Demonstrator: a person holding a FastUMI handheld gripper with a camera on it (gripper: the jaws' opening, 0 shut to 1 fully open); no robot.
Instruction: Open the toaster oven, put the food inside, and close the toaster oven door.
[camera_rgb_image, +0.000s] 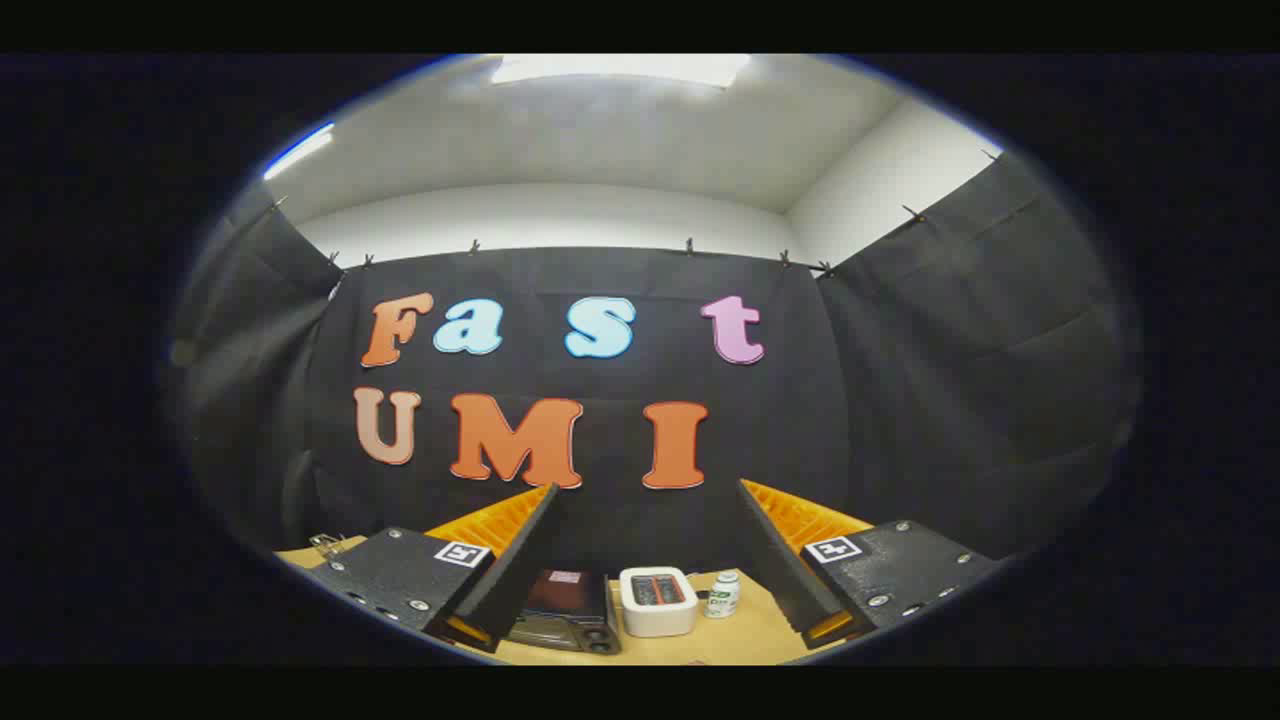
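Note:
My gripper (648, 495) is held high over the wooden table (745, 635) and stands open, with nothing between its two black, orange-backed fingers (520, 560). Far below and beyond them, a dark toaster oven (565, 610) sits on the table, seen from above; its left part is hidden behind my left finger. I cannot tell from here how its door stands.
A white two-slot toaster (657, 600) stands just right of the toaster oven. A small white bottle with a green label (722, 594) is right of that. A metal clip (325, 544) lies at the table's far left. Black cloth walls close the booth.

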